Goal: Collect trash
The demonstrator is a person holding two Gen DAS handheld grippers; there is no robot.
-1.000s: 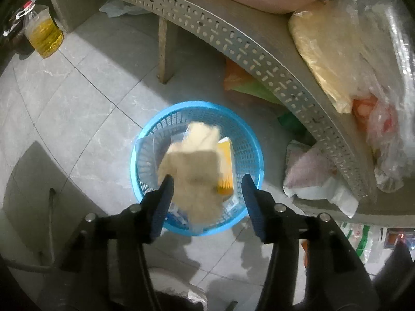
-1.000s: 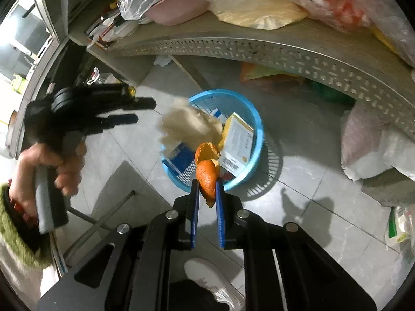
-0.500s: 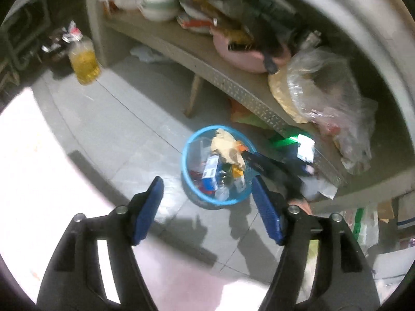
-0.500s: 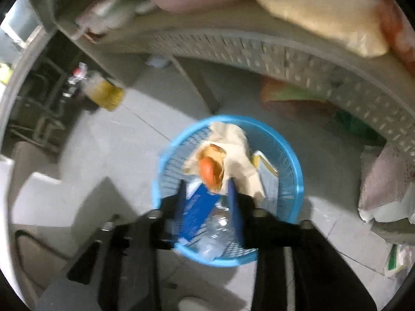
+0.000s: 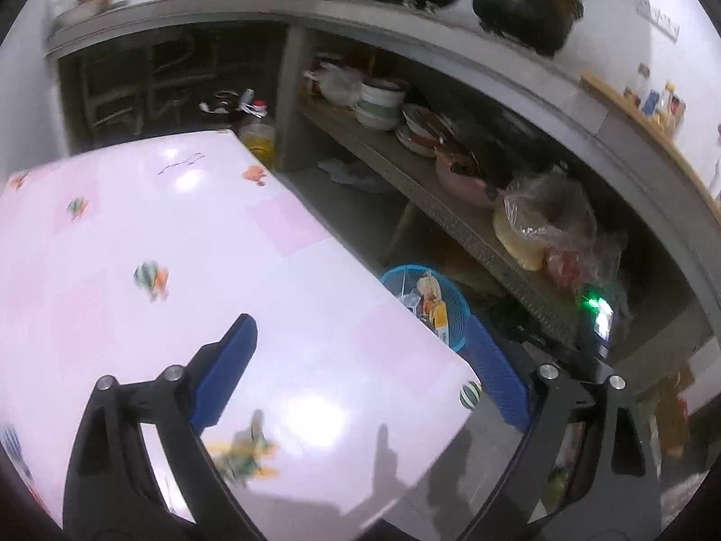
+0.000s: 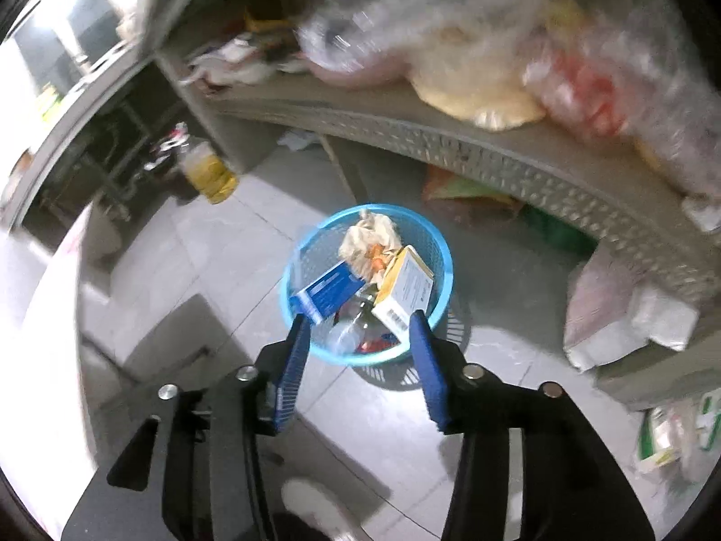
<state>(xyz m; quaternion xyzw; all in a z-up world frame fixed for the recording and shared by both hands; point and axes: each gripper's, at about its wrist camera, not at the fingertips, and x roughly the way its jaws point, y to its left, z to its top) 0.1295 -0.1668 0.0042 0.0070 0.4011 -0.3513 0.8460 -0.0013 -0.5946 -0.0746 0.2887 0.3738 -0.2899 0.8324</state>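
- We judge the collecting to be far along: the round blue plastic mesh basket [image 6: 366, 280] on the grey tiled floor [image 6: 189, 270] already holds a crumpled beige paper wad [image 6: 367, 236], a small piece of orange peel [image 6: 376, 258], a blue carton [image 6: 326, 291], a yellow and white carton [image 6: 403, 291] and a clear plastic bottle [image 6: 347, 336].
- In the left view we see the same basket just beyond the edge of the pink table with printed fruit pattern [image 5: 180, 248], below the grey perforated metal shelf [image 6: 518, 162].
- On the visible part of the table we find no loose trash, only printed motifs; whether something is left elsewhere we cannot tell.
- Our right gripper [image 6: 358, 360] hangs above the near rim of the basket, jaws spread wide, nothing between them and touching nothing.
- Our left gripper [image 5: 365, 374] is over the table corner, jaws even wider apart and also empty.
- Our judgement is that both tongs are free for a next piece, if any exists.
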